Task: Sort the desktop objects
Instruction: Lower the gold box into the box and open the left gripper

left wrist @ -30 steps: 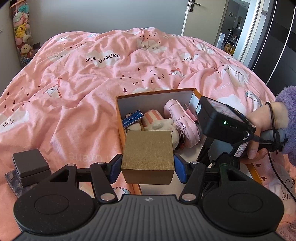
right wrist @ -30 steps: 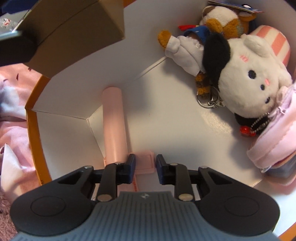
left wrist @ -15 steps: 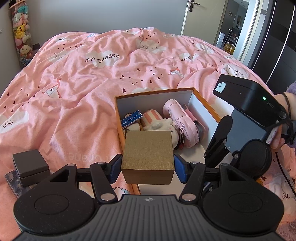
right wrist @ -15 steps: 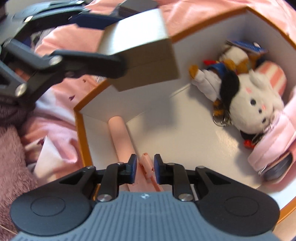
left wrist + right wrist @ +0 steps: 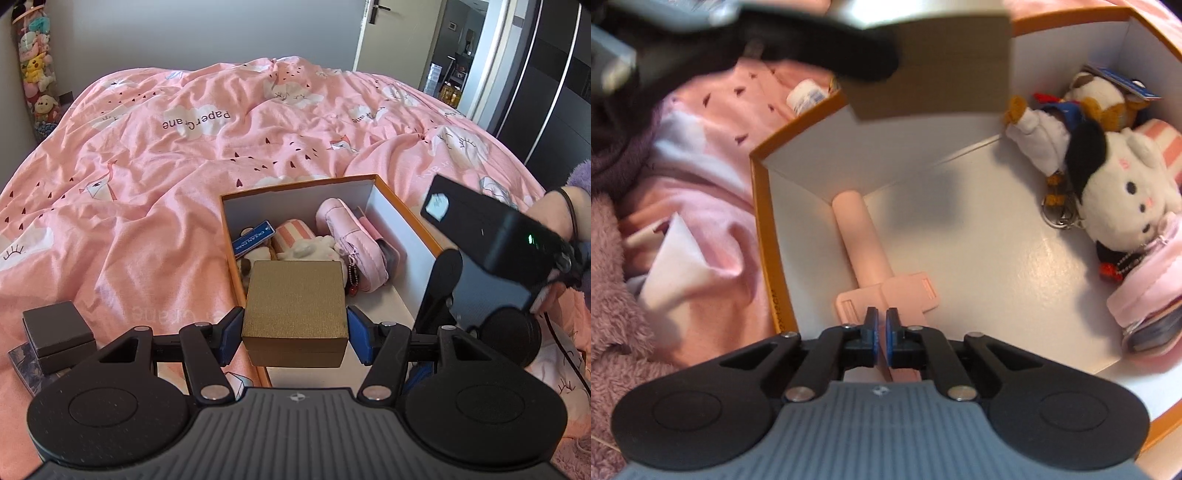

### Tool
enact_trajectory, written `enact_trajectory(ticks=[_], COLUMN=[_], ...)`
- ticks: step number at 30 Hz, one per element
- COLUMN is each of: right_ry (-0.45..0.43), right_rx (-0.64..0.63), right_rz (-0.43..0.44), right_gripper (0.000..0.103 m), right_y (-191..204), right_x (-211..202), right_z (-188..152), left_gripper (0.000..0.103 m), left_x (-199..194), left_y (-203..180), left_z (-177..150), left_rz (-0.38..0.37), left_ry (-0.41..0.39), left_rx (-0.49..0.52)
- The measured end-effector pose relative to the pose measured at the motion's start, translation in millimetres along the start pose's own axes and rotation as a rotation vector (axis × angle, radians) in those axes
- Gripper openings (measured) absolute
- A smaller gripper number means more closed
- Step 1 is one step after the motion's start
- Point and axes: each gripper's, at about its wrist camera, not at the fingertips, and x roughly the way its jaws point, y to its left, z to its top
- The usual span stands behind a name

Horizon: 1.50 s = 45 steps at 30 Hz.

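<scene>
My left gripper (image 5: 295, 330) is shut on a gold box (image 5: 295, 308) and holds it above the near left wall of an orange-rimmed white box (image 5: 402, 218). The gold box also shows in the right wrist view (image 5: 945, 66). My right gripper (image 5: 881, 334) hangs above the white box's floor (image 5: 979, 258), its fingers nearly closed, with nothing gripped. A pink tube-shaped item with a flat end (image 5: 864, 247) lies in the box corner below it. Plush toys (image 5: 1123, 184) and a pink pouch (image 5: 1145, 306) lie at the box's far end.
The box sits on a pink bedspread (image 5: 166, 184). A small dark box (image 5: 57, 334) lies on the bed at my left. A white bottle (image 5: 807, 96) lies outside the orange rim. A folded white paper (image 5: 676, 273) lies on the bedding.
My right gripper has let go of the pink item, risen away from the box floor and closed its fingers. The left gripper holds the gold box almost still.
</scene>
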Motion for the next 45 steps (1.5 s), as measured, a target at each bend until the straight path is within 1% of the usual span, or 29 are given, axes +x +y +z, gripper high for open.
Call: enact_trajectory(ticks=[2, 4, 7, 9, 10, 12, 15, 19, 21, 24, 27, 29, 33, 36, 38, 40, 42, 45], right_ry=[-0.015, -0.023, -0.048, -0.07, -0.08, -0.094, -0.098, -0.105, -0.108, -0.108, -0.111, -0.116, -0.117, -0.116, -0.118, -0.127, -0.135, -0.134], right_rx=[0.016, 0.038, 0.056, 0.074, 0.077, 0.069, 0.051, 0.026, 0.02, 0.015, 0.021, 0.023, 0.027, 0.033, 0.039, 0.043, 0.045, 0.041], right_rz=[-0.04, -0.109, -0.196, -0.226, -0.232, -0.251, -0.275, -0.27, -0.272, -0.27, -0.269, -0.27, -0.268, -0.263, -0.255, -0.253, -0.257, -0.271], right_gripper=[0.008, 0.009, 0.01, 0.013, 0.013, 0.019, 0.02, 0.024, 0.026, 0.027, 0.03, 0.03, 0.032, 0.035, 0.035, 0.035, 0.035, 0.036], right_y=[0, 0, -3, -5, -8, -14, -13, -14, -16, -20, -24, -25, -27, -27, -28, -28, -29, -30], right_x=[-5, -8, -13, -16, -18, -25, -23, -20, -19, -17, -17, -18, -18, -16, -16, -16, -17, -16], right_z=[-2, -3, -11, -14, -17, -26, -30, -32, -32, -31, -30, -29, -28, -27, -27, -26, -26, -23], left_gripper=[0.068, 0.068, 0.068, 0.068, 0.068, 0.068, 0.068, 0.068, 0.068, 0.068, 0.068, 0.069, 0.069, 0.069, 0.069, 0.069, 0.069, 0.069], left_x=[3, 8, 19, 30, 36, 47, 67, 87, 92, 99, 108, 111, 114, 112, 109, 98, 83, 54], left_y=[-4, -8, -15, -21, -25, -30, -31, -32, -35, -40, -47, -50, -50, -48, -43, -38, -33, -24], left_z=[0, -1, -1, -2, -2, -2, -1, 1, 3, 7, 10, 11, 11, 13, 15, 16, 19, 24], left_rz=[-0.015, -0.023, -0.019, -0.01, -0.003, 0.011, 0.031, 0.076, 0.101, 0.123, 0.179, 0.194, 0.209, 0.186, 0.16, 0.123, 0.102, 0.072], left_ry=[0.009, 0.023, 0.054, 0.087, 0.104, 0.127, 0.176, 0.238, 0.248, 0.268, 0.286, 0.301, 0.312, 0.308, 0.299, 0.27, 0.223, 0.133], left_rx=[0.014, 0.019, 0.011, 0.013, 0.016, 0.009, -0.043, -0.094, -0.089, -0.087, -0.053, -0.031, -0.015, -0.016, -0.045, -0.068, -0.082, -0.097])
